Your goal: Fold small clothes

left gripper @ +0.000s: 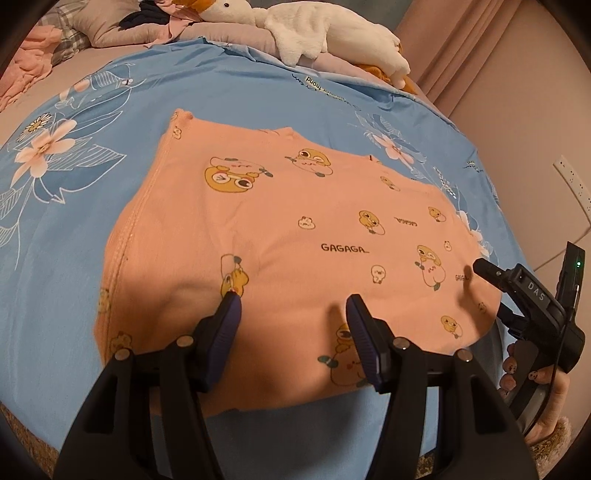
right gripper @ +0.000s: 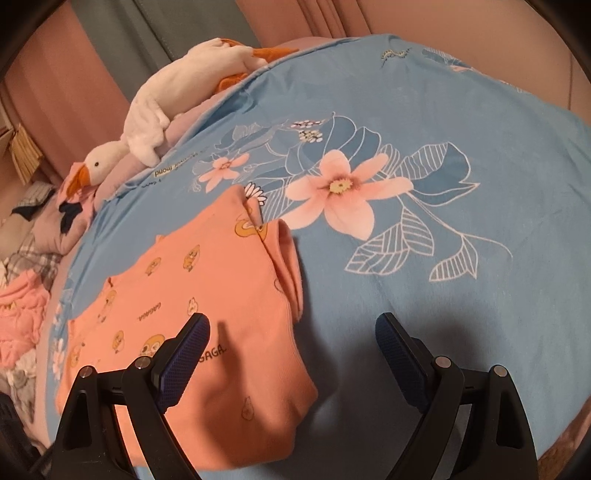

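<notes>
A peach-orange small garment point(left gripper: 280, 229) printed with yellow cartoon ducks and "GAGAGA" lies spread flat on the blue flowered sheet point(left gripper: 74, 229). My left gripper point(left gripper: 291, 306) hovers open over its near part, both pads above the cloth with nothing pinched. At the garment's right edge one black finger point(left gripper: 491, 271) of the right gripper reaches in, with a hand point(left gripper: 532, 376) behind it. In the right wrist view the garment point(right gripper: 221, 295) lies at lower left with a sleeve folded in along its right side point(right gripper: 288, 266). My right gripper point(right gripper: 291, 325) stands wide open over that edge, holding nothing.
A white plush goose point(left gripper: 314, 33) point(right gripper: 147, 122) lies along the sheet's far edge. Pillows and a pile of pink and checked clothes point(right gripper: 22, 314) sit beyond the sheet's left side. A wall socket point(left gripper: 572, 181) and pink curtain point(left gripper: 461, 37) are at the right. Bare blue sheet point(right gripper: 461, 295) spreads to the right.
</notes>
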Demonstrator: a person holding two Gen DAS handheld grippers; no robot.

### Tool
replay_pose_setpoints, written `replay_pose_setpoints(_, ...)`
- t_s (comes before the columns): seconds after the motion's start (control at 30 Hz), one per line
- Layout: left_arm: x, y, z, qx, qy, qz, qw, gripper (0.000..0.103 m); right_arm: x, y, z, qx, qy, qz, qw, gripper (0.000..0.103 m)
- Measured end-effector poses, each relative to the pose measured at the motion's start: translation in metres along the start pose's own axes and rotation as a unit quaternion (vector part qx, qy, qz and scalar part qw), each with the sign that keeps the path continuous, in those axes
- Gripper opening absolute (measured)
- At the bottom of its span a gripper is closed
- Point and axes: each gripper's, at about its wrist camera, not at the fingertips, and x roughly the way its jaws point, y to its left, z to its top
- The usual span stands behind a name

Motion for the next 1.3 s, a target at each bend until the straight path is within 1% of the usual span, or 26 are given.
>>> replay_pose_setpoints(0.07,-0.003,-0.001,0.0,0.004,-0.002,-0.003,1.0,0.059,0.0,0.001,-0.001,-0.001,0.003,-0.002,1.0,0.091)
replay_pose_setpoints(0.17,-0.015,-0.002,-0.001,0.015,-0.02,-0.002,0.9997,0.059,0.0,0.002,-0.002,0.001,0.004,-0.001,1.0,0.091)
replay_pose_setpoints(0.3,-0.026,0.006,0.003,0.0,-0.033,0.0,0.9995,0.059,-0.003,0.001,-0.002,0.011,0.002,0.008,1.0,0.091)
replay_pose_setpoints(0.37,-0.031,0.011,0.005,-0.008,-0.041,0.006,0.9991,0.059,-0.003,0.0,-0.003,0.012,0.004,0.004,1.0,0.091)
replay_pose_setpoints(0.43,-0.034,0.016,0.008,-0.015,-0.045,0.001,0.9989,0.059,-0.004,0.0,-0.004,0.012,0.005,0.0,1.0,0.091)
replay_pose_setpoints(0.6,-0.029,0.025,0.01,-0.034,-0.036,-0.005,0.9988,0.059,-0.007,0.0,-0.017,0.008,0.014,-0.005,1.0,0.091)
replay_pose_setpoints(0.7,-0.024,0.027,0.01,-0.03,-0.026,0.005,0.9992,0.059,-0.009,0.004,-0.025,0.002,0.012,-0.015,1.0,0.091)
replay_pose_setpoints(0.77,-0.017,0.031,0.009,-0.045,-0.014,0.003,0.9989,0.059,-0.009,0.008,-0.028,-0.004,0.011,-0.019,1.0,0.091)
replay_pose_setpoints(0.8,-0.016,0.032,0.009,-0.048,-0.013,0.001,0.9987,0.059,-0.008,0.009,-0.028,-0.001,0.011,-0.014,1.0,0.091)
replay_pose_setpoints(0.9,-0.014,0.032,0.007,-0.046,-0.008,0.006,0.9989,0.059,-0.004,0.01,-0.027,0.019,0.009,0.025,0.999,0.091)
replay_pose_setpoints(0.97,-0.013,0.03,0.006,-0.043,-0.009,0.009,0.999,0.059,0.0,0.01,-0.026,0.029,0.004,0.036,0.999,0.09)
replay_pose_setpoints(1.0,-0.012,0.03,0.006,-0.041,-0.009,0.011,0.9991,0.059,0.0,0.011,-0.026,0.034,-0.002,0.041,0.999,0.085)
replay_pose_setpoints(1.03,-0.011,0.029,0.005,-0.04,-0.008,0.013,0.9991,0.059,0.001,0.009,-0.026,0.045,-0.011,0.059,0.997,0.08)
replay_pose_setpoints(1.07,-0.01,0.03,0.006,-0.04,-0.007,0.013,0.9991,0.059,0.002,0.009,-0.026,0.053,-0.012,0.07,0.996,0.072)
replay_pose_setpoints(1.13,-0.008,0.03,0.007,-0.044,-0.005,0.011,0.999,0.06,0.008,0.006,-0.025,0.071,-0.016,0.089,0.993,0.062)
replay_pose_setpoints(1.2,-0.008,0.031,0.007,-0.046,-0.005,0.007,0.9989,0.062,0.011,0.007,-0.025,0.075,-0.023,0.088,0.993,0.035)
replay_pose_setpoints(1.23,-0.008,0.032,0.007,-0.046,-0.004,0.005,0.9989,0.062,0.014,0.007,-0.023,0.077,-0.025,0.087,0.993,0.023)
replay_pose_setpoints(1.3,-0.009,0.033,0.008,-0.046,-0.004,0.002,0.9989,0.062,0.016,0.009,-0.021,0.077,-0.024,0.094,0.992,0.019)
